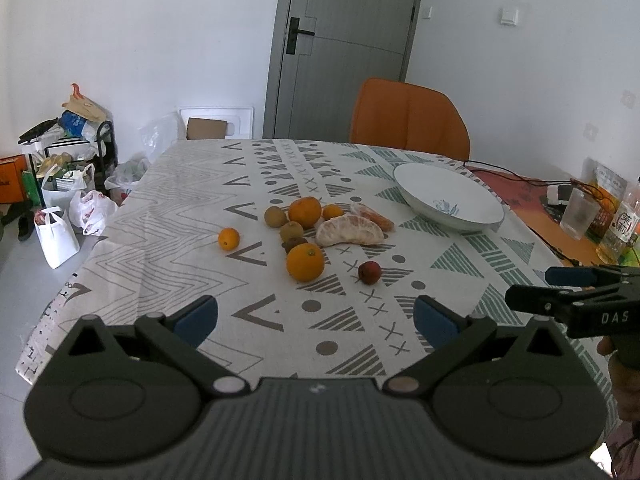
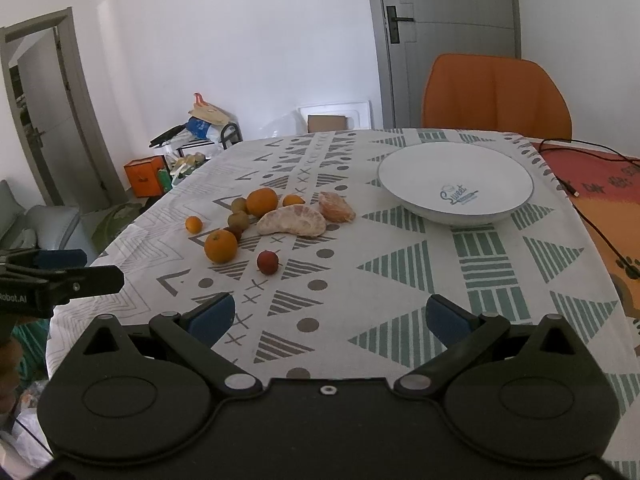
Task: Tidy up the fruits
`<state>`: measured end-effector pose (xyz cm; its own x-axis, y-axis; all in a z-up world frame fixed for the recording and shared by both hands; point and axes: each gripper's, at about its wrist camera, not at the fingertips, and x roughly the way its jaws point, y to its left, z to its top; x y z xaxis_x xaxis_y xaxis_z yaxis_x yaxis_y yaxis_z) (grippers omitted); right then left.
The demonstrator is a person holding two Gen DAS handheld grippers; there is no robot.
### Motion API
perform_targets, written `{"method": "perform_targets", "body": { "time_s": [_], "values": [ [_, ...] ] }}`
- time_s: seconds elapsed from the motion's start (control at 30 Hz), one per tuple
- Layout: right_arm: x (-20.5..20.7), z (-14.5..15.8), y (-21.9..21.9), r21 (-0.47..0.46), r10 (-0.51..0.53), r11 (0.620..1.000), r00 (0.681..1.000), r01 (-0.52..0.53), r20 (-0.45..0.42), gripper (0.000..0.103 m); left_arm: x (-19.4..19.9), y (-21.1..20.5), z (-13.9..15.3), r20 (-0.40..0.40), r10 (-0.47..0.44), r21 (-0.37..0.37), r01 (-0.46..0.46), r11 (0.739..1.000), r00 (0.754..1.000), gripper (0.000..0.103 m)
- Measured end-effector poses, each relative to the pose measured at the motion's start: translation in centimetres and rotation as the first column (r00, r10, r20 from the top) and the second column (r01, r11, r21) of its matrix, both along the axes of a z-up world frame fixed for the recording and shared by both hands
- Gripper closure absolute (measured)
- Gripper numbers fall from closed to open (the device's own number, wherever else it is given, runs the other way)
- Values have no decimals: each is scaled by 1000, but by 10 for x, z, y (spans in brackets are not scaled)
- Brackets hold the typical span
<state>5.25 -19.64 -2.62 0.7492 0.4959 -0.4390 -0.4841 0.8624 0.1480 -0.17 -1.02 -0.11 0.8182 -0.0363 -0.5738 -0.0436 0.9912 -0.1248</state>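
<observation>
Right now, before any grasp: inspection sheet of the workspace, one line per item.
Surface: table under a patterned tablecloth; bare orange mat at its right edge.
Job's things: empty white bowl; loose fruit left of it: two oranges, two smaller orange fruits, brownish kiwis, two peeled citrus pieces, one small red fruit.
Clutter: cup and bottle at the right edge.
Grippers: left gripper open, empty; right gripper open, empty; both short of the fruit.
Cables: black cable across the mat.
Surroundings: orange chair, grey door, bags on the floor.
</observation>
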Motion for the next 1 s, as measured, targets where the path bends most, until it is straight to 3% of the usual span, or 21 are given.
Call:
{"method": "perform_targets", "body": {
  "time_s": [0.53,1.0],
  "values": [
    [3,-4,6,-14,7,1000,1000,-7,1,0,2,5,-2,23,13,-12,-12,1000,1000,0],
    [24,-7,26,21,88,996,995,-89,36,2,26,21,-15,59,26,-48,-23,999,998,2]
  ]
}}
